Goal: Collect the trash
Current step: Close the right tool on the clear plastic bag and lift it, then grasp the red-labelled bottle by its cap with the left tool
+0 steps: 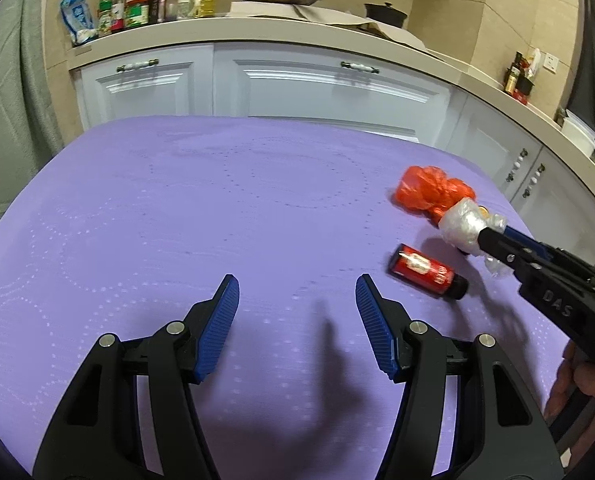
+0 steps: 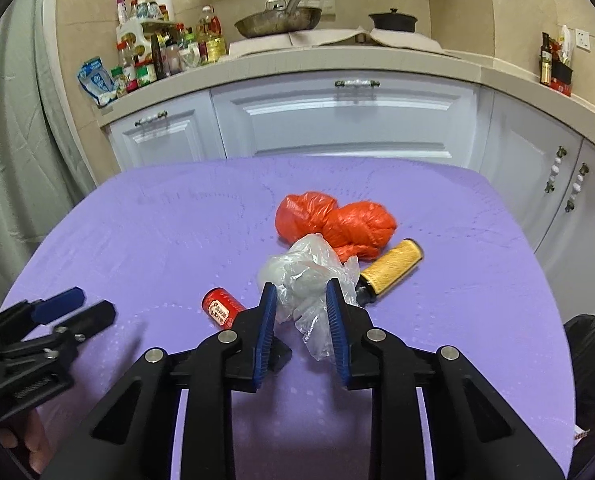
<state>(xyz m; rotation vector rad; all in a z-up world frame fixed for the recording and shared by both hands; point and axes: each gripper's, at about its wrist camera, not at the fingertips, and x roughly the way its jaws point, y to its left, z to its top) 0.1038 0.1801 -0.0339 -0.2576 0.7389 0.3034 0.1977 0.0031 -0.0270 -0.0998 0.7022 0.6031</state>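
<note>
Lying crumpled near the middle of the purple-covered bench (image 2: pixel 137 216), a clear plastic bag (image 2: pixel 305 276) sits between the blue fingers (image 2: pixel 267 320) of the right gripper (image 2: pixel 301 300), which stand narrow around it and look to be pressing its folds. Just behind the bag rests a bunched orange plastic bag (image 2: pixel 337 220), touching it. To its right lies a yellow-labelled bottle (image 2: pixel 391 270) on its side, its dark cap toward the gripper. To the left lies a red can (image 2: pixel 221 306), also on its side. The left gripper (image 1: pixel 297 300) hovers over bare purple cloth with its fingers wide apart and nothing between them. Beyond the bench run white cabinets (image 2: pixel 337 120) under a worktop carrying bottles (image 2: pixel 169 52), a pan (image 2: pixel 277 20) and a dark pot (image 2: pixel 393 20).
</note>
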